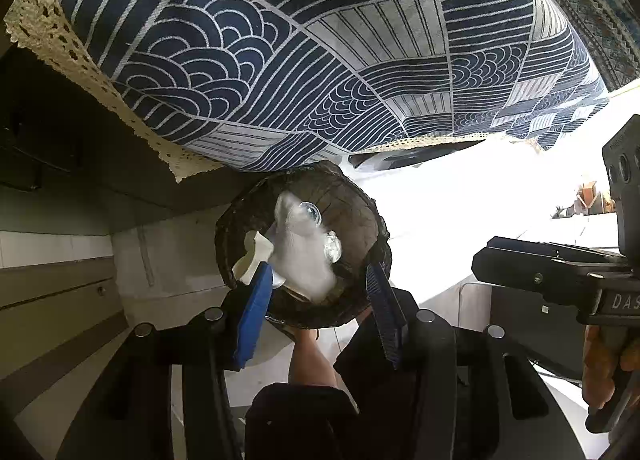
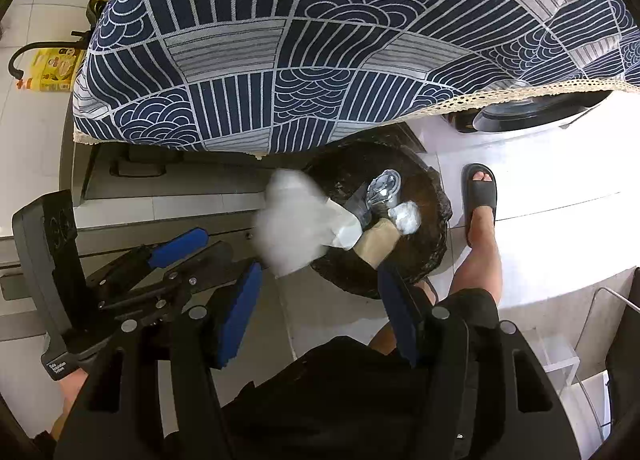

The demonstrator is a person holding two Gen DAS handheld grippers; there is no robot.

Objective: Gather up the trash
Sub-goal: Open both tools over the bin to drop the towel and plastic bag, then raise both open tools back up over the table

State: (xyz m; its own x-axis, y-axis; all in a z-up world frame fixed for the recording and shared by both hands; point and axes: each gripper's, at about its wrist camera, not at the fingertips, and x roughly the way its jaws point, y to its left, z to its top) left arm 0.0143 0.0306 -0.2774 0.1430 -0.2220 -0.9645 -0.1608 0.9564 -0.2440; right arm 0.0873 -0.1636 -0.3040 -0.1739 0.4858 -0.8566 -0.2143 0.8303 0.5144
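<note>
Both jaws, left gripper (image 1: 320,292) and right gripper (image 2: 320,312), hang released; white paper trash (image 2: 296,227) falls ahead of them toward the dark bin (image 2: 424,227). I'd hold centred above its mouth.

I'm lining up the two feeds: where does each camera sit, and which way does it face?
Left wrist: on the left gripper, facing steeply down into the dark basket; shows a leg and the right gripper at the right edge.
Right wrist: on the right gripper, facing down at the basket; shows a sandalled foot and the left gripper.
Shared: basket, white tissue, patterned cloth.
</note>
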